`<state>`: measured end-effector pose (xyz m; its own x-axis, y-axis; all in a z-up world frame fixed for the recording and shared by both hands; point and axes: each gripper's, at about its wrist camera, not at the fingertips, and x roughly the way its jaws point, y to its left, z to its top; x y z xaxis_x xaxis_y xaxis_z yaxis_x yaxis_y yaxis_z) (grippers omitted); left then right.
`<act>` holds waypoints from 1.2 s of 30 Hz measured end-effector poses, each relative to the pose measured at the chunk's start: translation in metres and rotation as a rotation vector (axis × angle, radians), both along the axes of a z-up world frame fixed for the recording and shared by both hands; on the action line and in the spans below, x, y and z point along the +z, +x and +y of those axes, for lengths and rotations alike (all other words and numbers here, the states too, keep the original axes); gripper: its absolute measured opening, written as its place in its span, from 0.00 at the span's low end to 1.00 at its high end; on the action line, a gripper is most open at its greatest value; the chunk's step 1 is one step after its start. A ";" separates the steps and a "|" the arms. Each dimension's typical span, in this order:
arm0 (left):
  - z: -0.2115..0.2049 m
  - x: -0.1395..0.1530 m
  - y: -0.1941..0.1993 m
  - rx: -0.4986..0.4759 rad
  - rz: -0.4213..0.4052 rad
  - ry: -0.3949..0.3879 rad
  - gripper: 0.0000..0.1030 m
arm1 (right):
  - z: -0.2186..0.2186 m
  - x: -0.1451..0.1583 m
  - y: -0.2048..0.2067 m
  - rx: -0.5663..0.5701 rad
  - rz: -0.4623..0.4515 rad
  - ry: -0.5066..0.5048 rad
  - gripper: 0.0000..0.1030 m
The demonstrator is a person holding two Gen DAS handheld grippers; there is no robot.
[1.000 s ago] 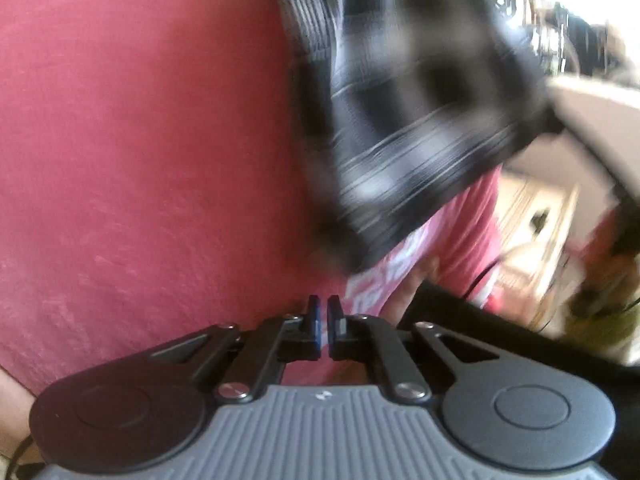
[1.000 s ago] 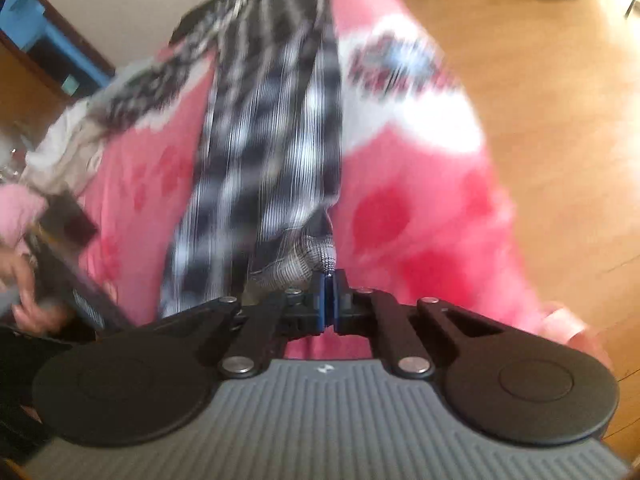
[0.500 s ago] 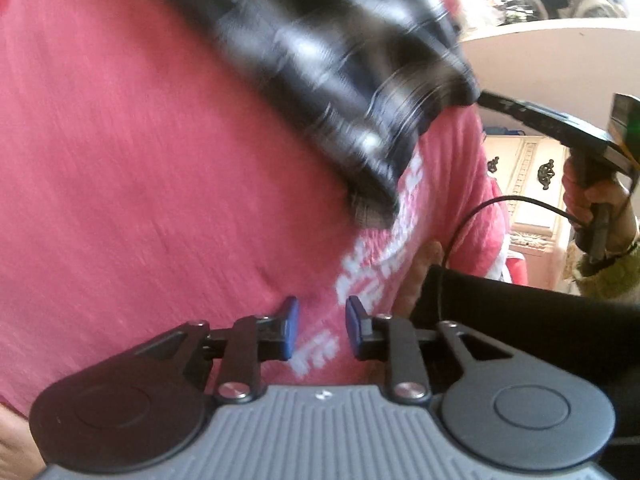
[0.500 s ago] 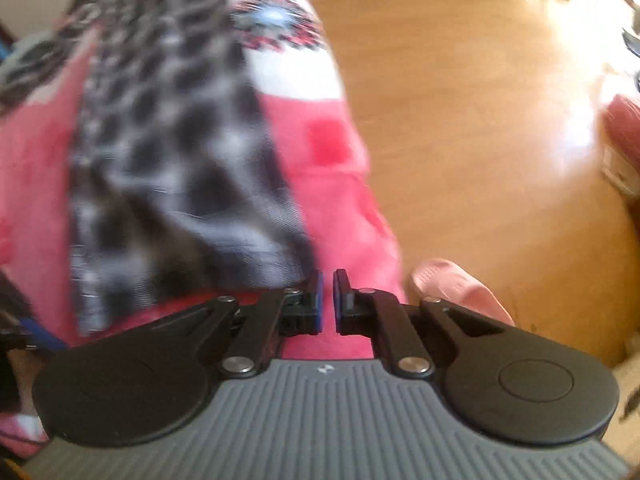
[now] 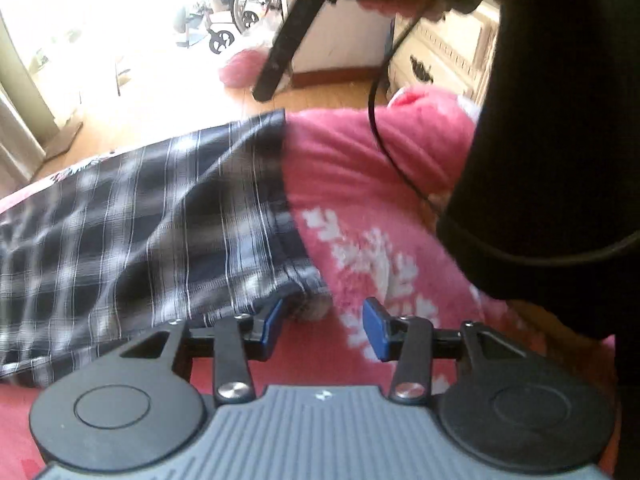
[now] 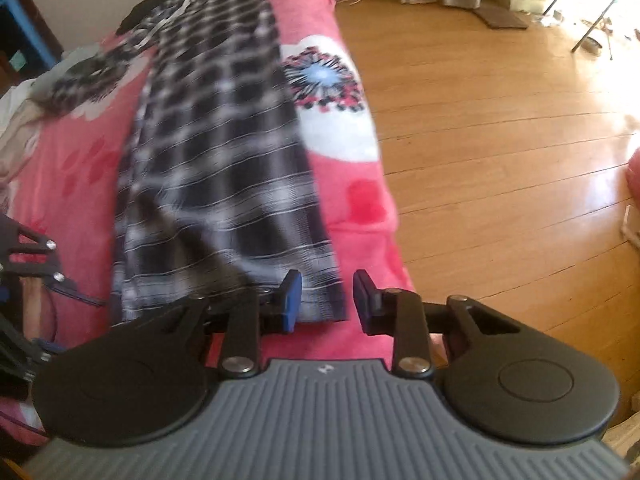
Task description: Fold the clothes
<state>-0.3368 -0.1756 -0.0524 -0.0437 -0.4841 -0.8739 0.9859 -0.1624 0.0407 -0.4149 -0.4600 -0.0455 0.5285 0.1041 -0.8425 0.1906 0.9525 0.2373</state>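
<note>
Wooden flooring [image 6: 480, 140] surrounds a bed covered by a pink blanket [image 5: 380, 184] with white and flowered patches. Along the blanket's floor-side edge lies a black-and-white checked garment [image 6: 216, 168], spread out long and flat. Both grippers, shut a second ago with the cloth hanging blurred in the air, have just been opening; the garment now rests on the bed, which suggests one laying-out step is complete. The left gripper [image 5: 320, 328] stands partly open and empty, the garment's hem just beyond its left pad. The right gripper [image 6: 326, 300] is open more narrowly; a hem corner shows between its pads, unpinched.
</note>
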 end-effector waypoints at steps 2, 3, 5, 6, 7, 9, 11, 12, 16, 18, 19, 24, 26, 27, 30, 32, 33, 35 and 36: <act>0.009 0.002 0.012 0.057 0.046 0.021 0.42 | 0.007 0.002 -0.001 0.036 -0.024 0.053 0.27; 0.007 0.000 0.015 0.105 0.093 0.033 0.42 | 0.011 0.003 -0.001 0.061 -0.039 0.082 0.27; 0.007 0.000 0.032 0.225 0.206 0.049 0.42 | 0.022 0.003 -0.001 0.107 -0.051 0.083 0.27; 0.006 -0.001 0.038 0.283 0.260 0.047 0.42 | 0.027 0.002 -0.001 0.119 -0.051 0.074 0.27; 0.006 -0.003 0.047 0.345 0.326 0.040 0.42 | 0.027 -0.001 0.000 0.112 -0.046 0.075 0.27; 0.006 -0.006 0.063 0.463 0.455 0.025 0.42 | 0.023 -0.005 -0.001 0.071 -0.042 0.099 0.27; 0.006 -0.012 0.076 0.551 0.567 0.026 0.44 | 0.018 -0.008 -0.002 0.030 -0.041 0.120 0.27; 0.006 -0.015 0.083 0.595 0.623 0.028 0.44 | 0.017 -0.010 -0.003 0.018 -0.043 0.123 0.27; 0.001 -0.039 0.095 0.748 0.749 0.091 0.44 | 0.017 -0.012 -0.006 0.004 -0.049 0.126 0.27; -0.001 -0.048 0.099 0.816 0.793 0.113 0.43 | 0.018 -0.013 -0.009 -0.002 -0.052 0.129 0.27; -0.002 -0.053 0.101 0.850 0.818 0.120 0.41 | 0.018 -0.015 -0.009 -0.007 -0.054 0.132 0.27; -0.002 -0.065 0.108 0.887 0.957 0.110 0.04 | 0.017 -0.022 -0.013 -0.047 -0.061 0.139 0.27; 0.009 -0.060 0.113 0.861 1.088 0.032 0.04 | 0.014 -0.022 -0.015 -0.064 -0.069 0.138 0.27; 0.015 -0.060 0.115 0.851 1.150 0.007 0.04 | 0.011 -0.021 -0.017 -0.074 -0.079 0.138 0.27; 0.028 -0.073 0.117 0.887 1.161 0.074 0.04 | -0.001 -0.016 -0.022 -0.101 -0.107 0.141 0.27; 0.033 -0.085 0.115 0.917 1.111 0.139 0.04 | -0.009 -0.019 -0.024 -0.131 -0.101 0.147 0.27; 0.035 -0.090 0.114 0.930 1.089 0.163 0.05 | -0.013 -0.020 -0.025 -0.147 -0.096 0.151 0.27; 0.038 -0.094 0.114 0.941 1.094 0.169 0.06 | -0.022 -0.025 -0.027 -0.176 -0.093 0.183 0.27; 0.038 -0.095 0.115 0.944 1.102 0.167 0.09 | -0.026 -0.027 -0.027 -0.188 -0.096 0.203 0.28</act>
